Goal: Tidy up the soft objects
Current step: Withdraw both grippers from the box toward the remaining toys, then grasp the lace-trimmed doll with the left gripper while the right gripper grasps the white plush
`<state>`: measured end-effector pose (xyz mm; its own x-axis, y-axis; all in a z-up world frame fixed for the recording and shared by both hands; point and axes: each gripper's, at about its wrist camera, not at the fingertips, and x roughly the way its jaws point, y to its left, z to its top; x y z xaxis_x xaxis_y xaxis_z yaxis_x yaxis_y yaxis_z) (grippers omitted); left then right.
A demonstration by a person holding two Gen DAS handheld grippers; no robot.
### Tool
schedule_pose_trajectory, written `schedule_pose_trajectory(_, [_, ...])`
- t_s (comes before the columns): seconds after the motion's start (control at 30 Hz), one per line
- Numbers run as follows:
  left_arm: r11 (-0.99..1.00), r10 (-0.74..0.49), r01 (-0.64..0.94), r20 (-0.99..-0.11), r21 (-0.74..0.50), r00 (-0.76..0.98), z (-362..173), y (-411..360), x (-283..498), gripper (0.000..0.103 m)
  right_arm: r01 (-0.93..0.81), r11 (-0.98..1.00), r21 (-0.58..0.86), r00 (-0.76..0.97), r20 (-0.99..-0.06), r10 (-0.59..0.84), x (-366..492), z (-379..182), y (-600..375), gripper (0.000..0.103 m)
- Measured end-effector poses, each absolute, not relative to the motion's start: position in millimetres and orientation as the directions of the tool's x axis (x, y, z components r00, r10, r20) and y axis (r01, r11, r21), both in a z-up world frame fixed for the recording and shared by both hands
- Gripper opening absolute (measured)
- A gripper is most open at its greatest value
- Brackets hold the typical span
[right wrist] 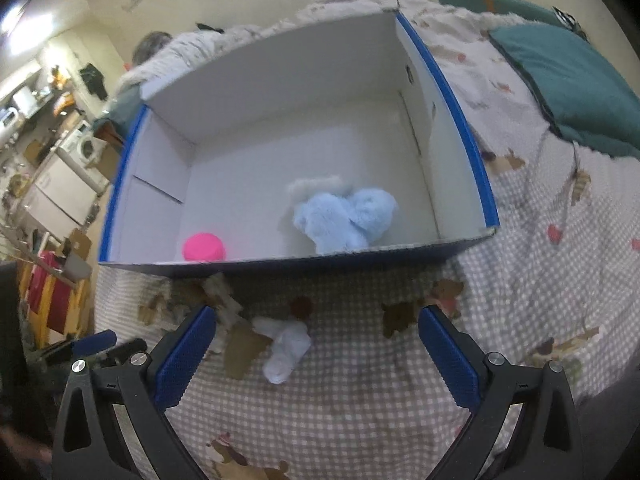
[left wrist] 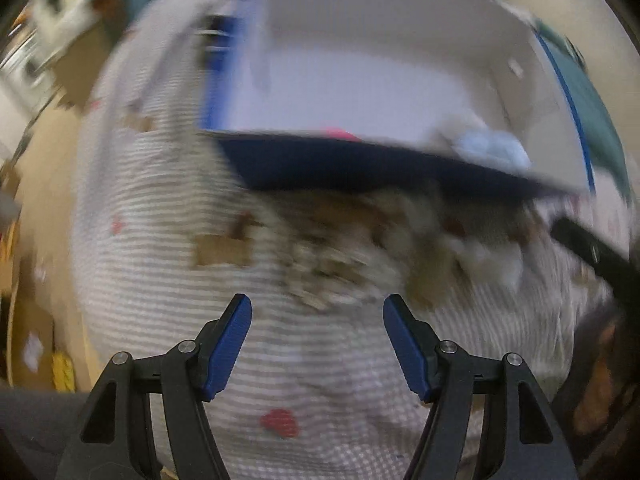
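Note:
A blue box with a white inside stands on a checked bedspread. In it lie a light-blue plush toy and a pink round soft object. A small white soft object lies on the bedspread in front of the box, between the fingers of my open, empty right gripper. The left wrist view is blurred: the box is ahead, with the blue plush and a pink bit at its near rim. My left gripper is open and empty above the bedspread.
A teal pillow lies at the right of the bed. The bedspread has bear and heart prints. At the left are a washing machine, shelves and a red and yellow rack. The other gripper's tip shows at lower left.

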<state>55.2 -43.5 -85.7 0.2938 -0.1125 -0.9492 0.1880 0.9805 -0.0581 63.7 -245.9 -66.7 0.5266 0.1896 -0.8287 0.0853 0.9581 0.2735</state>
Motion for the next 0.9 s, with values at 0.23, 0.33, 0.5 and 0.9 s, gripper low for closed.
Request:
schedule_pose_trajectory(0.23, [0.975,-0.067,0.223,-0.958,-0.004,0.278,-108.3,-60.1,65.0,0.040,0.115,0.947,0.301,0.496,-0.843,0.207,67.8,-74.6,-251.7,0.103])
schedule_pose_trajectory(0.33, [0.974,-0.090,0.223,-0.966,-0.035,0.243,-115.9,-58.1,75.4,0.024,0.120,0.945,0.304,0.489,-0.847,0.211,68.2,-76.9,-253.2,0.103])
schedule_pose_trajectory(0.5, [0.969,-0.178,0.211,-0.956,-0.130,0.232,-106.3,-49.5,75.5,0.011,0.110,0.949,0.295,0.484,-0.850,0.209,69.8,-77.7,-250.5,0.103])
schedule_pose_trajectory(0.9, [0.962,-0.271,0.121,-0.894,-0.244,0.356,-46.0,9.0,46.0,0.011,0.132,0.937,0.323,0.486,-0.845,0.223,69.4,-78.2,-256.5,0.103])
